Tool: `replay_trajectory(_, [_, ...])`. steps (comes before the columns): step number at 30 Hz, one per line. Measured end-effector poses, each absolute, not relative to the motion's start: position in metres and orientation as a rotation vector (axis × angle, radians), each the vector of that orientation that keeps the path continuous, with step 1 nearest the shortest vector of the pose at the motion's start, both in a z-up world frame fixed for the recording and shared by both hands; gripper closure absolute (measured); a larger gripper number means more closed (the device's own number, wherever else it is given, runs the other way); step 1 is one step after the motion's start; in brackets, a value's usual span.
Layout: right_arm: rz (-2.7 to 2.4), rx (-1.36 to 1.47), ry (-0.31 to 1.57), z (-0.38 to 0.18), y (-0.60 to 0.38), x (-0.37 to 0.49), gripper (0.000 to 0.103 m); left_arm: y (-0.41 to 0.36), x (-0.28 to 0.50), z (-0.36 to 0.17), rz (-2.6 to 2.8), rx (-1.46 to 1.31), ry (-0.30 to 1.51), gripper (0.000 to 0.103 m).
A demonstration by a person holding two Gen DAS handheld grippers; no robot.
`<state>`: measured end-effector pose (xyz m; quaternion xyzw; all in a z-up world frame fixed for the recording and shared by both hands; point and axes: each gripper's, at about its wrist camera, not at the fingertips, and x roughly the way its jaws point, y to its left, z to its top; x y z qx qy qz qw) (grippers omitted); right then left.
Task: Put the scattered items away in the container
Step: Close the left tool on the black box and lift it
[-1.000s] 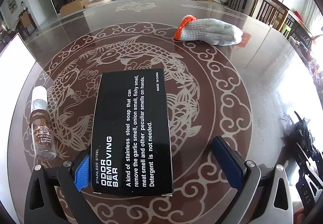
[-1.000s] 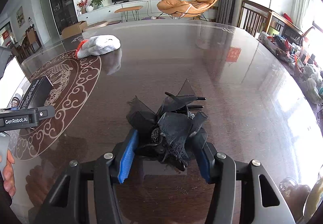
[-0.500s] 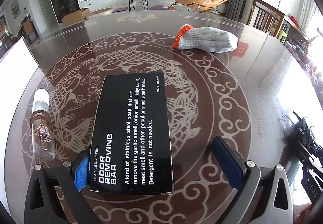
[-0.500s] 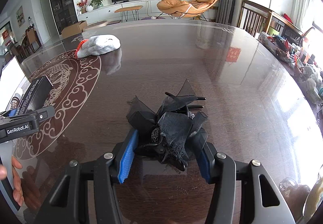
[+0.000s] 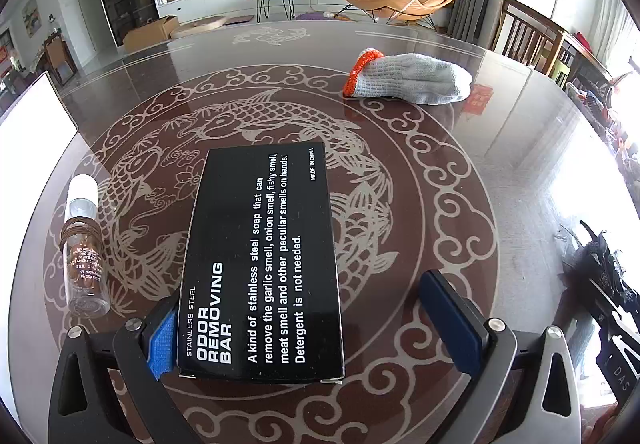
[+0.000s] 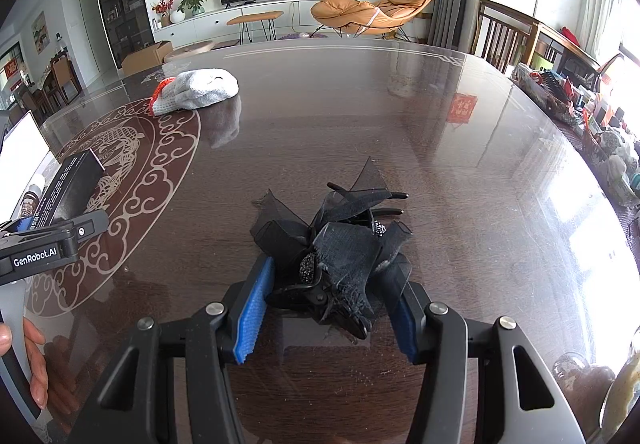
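Note:
A black box [image 5: 264,256] printed "Odor Removing Bar" lies flat on the table between the fingers of my left gripper [image 5: 308,320]. The jaws are open; the left pad is at the box's edge and the right pad stands well apart from it. The box also shows in the right wrist view [image 6: 72,188]. My right gripper [image 6: 328,300] is shut on a black bow hair clip [image 6: 340,244] that rests on the table. A grey knitted glove [image 5: 408,80] with an orange cuff lies further back. A small clear bottle [image 5: 82,244] lies left of the box.
A white container [image 5: 32,124] stands at the table's left edge. The table is dark glass with a carp medallion [image 5: 280,116]. Wooden chairs [image 5: 532,40] stand at the far right. Cluttered items [image 6: 580,112] line the right side.
The left wrist view has shifted a little: the box and glove sit slightly lower and further right in frame. The right gripper and hair clip have not moved.

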<state>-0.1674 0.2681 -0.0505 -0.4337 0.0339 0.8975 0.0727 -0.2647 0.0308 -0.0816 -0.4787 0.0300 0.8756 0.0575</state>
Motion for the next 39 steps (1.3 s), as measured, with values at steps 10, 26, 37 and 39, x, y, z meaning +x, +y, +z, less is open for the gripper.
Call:
replay_trajectory(10, [2.695, -1.302, 0.100, -0.051, 0.268, -0.168, 0.048, 0.031, -0.265, -0.082, 2.654, -1.451, 0.090, 0.000])
replay_trajectory(26, [2.695, -1.302, 0.099, -0.051, 0.268, -0.168, 0.048, 0.030, -0.267, -0.083, 2.653, -1.453, 0.092, 0.000])
replay_trajectory(37, [2.695, -1.302, 0.099, -0.051, 0.268, -0.168, 0.048, 0.013, -0.267, -0.072, 2.617, -1.428, 0.109, 0.045])
replay_trajectory(39, [2.695, -1.302, 0.100, -0.051, 0.268, -0.168, 0.048, 0.010, -0.263, -0.072, 2.614, -1.425, 0.119, 0.045])
